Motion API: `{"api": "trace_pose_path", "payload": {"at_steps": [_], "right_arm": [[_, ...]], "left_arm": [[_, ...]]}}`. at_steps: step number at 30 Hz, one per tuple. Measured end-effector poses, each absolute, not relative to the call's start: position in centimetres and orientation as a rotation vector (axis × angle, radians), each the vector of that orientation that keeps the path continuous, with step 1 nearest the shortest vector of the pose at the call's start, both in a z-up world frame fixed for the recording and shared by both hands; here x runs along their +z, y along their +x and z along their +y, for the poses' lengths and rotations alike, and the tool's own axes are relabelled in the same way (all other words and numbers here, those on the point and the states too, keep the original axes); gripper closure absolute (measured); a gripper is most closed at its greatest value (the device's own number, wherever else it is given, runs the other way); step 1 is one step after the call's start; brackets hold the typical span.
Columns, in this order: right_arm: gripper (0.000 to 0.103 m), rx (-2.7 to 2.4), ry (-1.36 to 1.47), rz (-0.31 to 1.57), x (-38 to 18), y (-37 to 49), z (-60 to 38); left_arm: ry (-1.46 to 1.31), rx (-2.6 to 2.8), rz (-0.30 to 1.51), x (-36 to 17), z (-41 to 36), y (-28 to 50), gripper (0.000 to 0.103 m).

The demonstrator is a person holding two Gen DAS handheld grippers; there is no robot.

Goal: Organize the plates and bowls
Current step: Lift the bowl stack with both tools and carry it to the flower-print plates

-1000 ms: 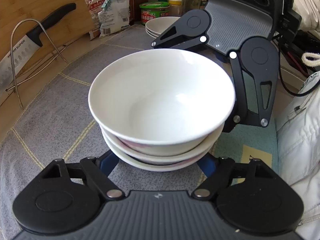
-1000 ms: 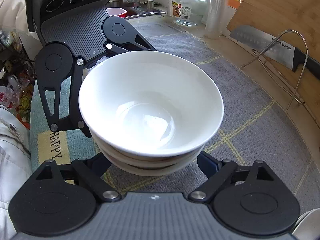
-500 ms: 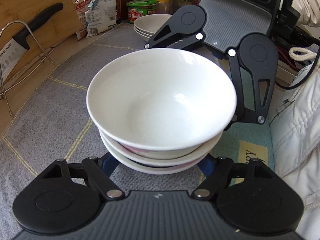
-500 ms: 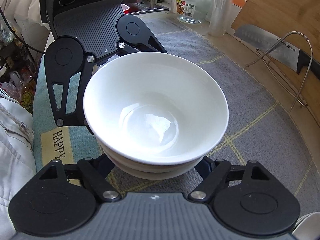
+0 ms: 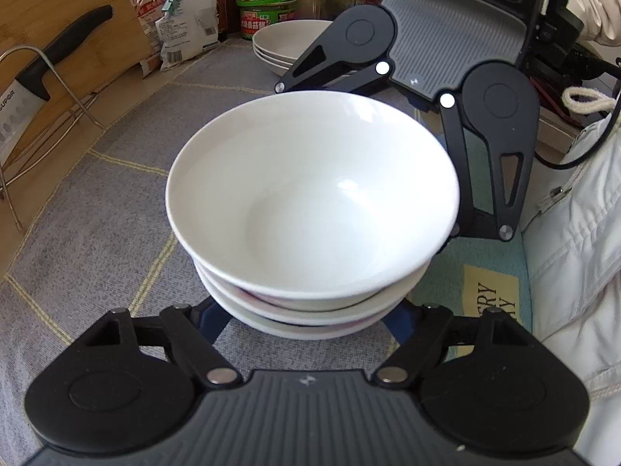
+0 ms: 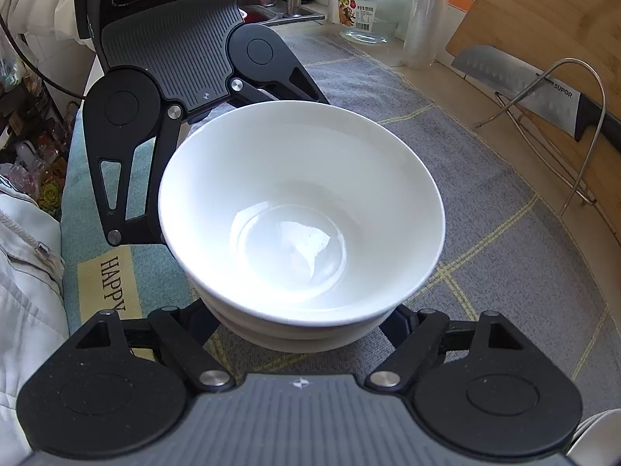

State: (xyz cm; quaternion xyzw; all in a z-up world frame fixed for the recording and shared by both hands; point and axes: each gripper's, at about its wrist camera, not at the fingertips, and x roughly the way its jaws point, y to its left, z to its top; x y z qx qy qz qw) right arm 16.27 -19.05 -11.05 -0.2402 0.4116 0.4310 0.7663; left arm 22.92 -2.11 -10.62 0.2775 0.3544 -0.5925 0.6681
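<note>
**A:** Where are the bowls?

**B:** A stack of bowls (image 5: 310, 202), three white ones nested together, sits in the middle of a grey woven mat (image 5: 97, 233) on the worktop. The top bowl is empty and glossy. Farther back on the mat is a second stack of shallow white dishes (image 5: 277, 44).

**A:** And the left tool?

**B:** The left tool (image 5: 306, 326) comes at the stack from one side, angled downward. It is roughly half open, and its blue fingers (image 5: 209, 320) reach under the lowest bowl on both sides. The bowls hide the pads, so I cannot tell whether they press on it.

**A:** The right one?

**B:** The right tool (image 6: 306, 336) faces it from the opposite side, with the same stack between its fingers. Its jaws are opening slightly from a narrow setting. Its tips are also hidden under the bowls, so I cannot tell whether it has a grip.

**A:** What else is nearby?

**B:** A cleaver (image 6: 520, 85) rests on a wire rack (image 6: 582, 124) against a wooden cutting board (image 6: 543, 11). Along the back are a glass jar (image 6: 370, 4) and a green-lidded tub (image 5: 266, 15). The person's white jacket (image 5: 574, 252) shows at the edge, beside a teal cloth strip printed "HAPPY" (image 6: 112, 283).
</note>
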Motion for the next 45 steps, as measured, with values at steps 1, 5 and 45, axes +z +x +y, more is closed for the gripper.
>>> {"api": "trace_pose_path", "payload": {"at_steps": [1, 5, 45], "right_arm": [[0.016, 0.933, -0.52, 0.894, -11.0, 16.2, -19.1], [0.016, 0.925, -0.531, 0.892, -11.0, 16.0, -18.9], [0.016, 0.847, -0.61, 0.857, -5.2, 14.1, -34.0]], "left_arm": [[0.627, -1.334, 0.8, -10.7, -2.1, 22.9, 0.023], [0.654, -1.322, 0.793, -10.7, -2.3, 22.7, 0.023], [0.659, -1.338, 0.682, -6.1, -16.7, 20.9, 0.023]]}}
